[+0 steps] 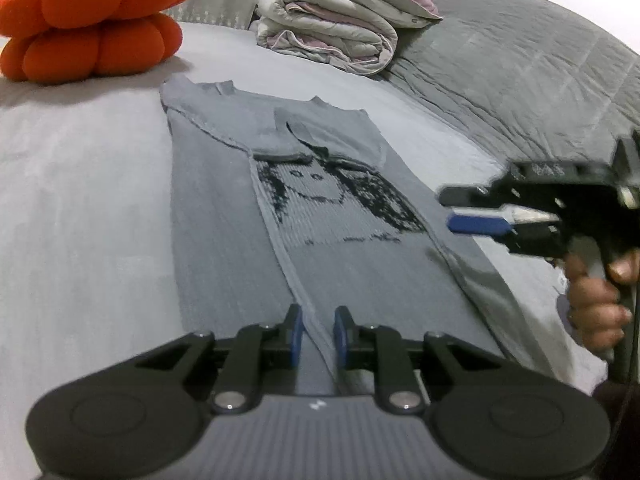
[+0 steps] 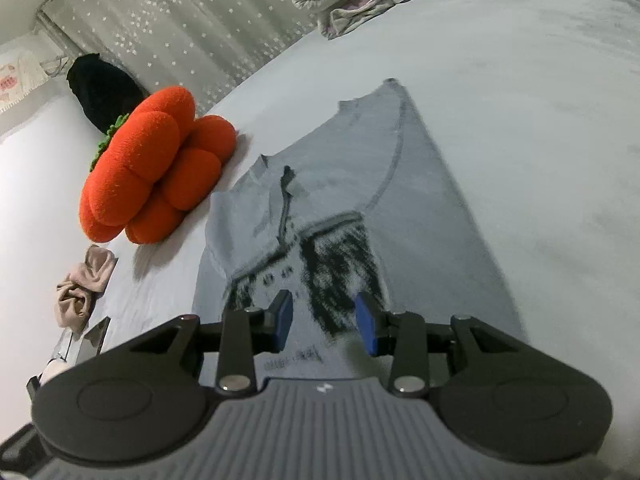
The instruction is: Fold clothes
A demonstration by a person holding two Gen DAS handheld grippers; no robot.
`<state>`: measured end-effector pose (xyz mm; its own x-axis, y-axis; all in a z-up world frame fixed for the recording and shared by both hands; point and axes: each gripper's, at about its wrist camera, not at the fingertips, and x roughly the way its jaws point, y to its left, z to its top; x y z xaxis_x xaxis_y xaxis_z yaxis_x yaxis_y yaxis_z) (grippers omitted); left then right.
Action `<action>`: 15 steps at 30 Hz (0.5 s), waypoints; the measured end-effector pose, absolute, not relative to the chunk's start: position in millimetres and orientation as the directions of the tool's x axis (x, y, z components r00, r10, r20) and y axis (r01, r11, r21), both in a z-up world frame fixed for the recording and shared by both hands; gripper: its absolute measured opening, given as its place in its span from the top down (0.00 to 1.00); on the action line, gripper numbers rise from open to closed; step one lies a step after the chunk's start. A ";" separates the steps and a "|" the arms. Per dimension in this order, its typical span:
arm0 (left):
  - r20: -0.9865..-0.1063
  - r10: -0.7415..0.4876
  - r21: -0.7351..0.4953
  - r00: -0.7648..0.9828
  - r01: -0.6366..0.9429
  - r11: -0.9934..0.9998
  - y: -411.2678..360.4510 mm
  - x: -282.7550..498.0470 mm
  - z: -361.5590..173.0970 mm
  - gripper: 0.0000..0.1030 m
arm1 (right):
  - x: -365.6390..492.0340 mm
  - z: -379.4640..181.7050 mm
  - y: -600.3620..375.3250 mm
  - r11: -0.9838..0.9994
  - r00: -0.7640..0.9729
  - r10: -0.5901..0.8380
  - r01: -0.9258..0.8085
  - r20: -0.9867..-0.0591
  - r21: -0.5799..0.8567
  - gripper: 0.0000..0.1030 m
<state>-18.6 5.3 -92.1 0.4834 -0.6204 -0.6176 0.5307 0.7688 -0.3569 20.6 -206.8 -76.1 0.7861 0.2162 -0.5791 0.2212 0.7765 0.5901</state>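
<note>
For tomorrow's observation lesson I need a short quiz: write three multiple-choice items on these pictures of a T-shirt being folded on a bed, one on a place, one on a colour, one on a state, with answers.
1. Where does the pumpkin-shaped cushion lie?
A. on the bed beside the T-shirt's collar end
B. on top of the folded quilt
C. on the floor

2. What colour is the print on the grey T-shirt?
A. red
B. black
C. yellow

3. How does the right gripper stand?
A. shut on a sleeve
B. shut on the cushion
C. open, nothing between its pads

Answers:
1 A: the orange cushion rests on the bed sheet next to the shirt's collar end, apart from the folded quilt.
2 B: the print is black.
3 C: the blue pads stand apart above the shirt, gripping nothing.
</note>
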 end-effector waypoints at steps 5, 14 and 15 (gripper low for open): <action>-0.619 -0.622 -0.346 0.479 0.545 0.764 10.6 -51.6 -93.3 0.82 | -26.5 -78.2 -213.4 0.758 0.785 0.243 0.213 -0.570 0.616 0.62; -0.646 -0.597 -0.330 0.476 0.531 0.780 12.9 -106.0 -88.3 0.79 | -90.8 -98.9 -206.0 0.722 0.764 0.300 0.210 -0.572 0.660 0.62; -0.649 -0.589 -0.317 0.482 0.532 0.785 12.9 -113.5 -87.9 0.78 | -96.8 -102.1 -204.8 0.715 0.759 0.308 0.213 -0.573 0.666 0.62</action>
<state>-113.5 12.9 -87.9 0.4823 -0.5886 -0.6488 0.5316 0.7853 -0.3173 -96.8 -204.8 -102.1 0.7595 0.3078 -0.5731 0.2128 0.7150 0.6659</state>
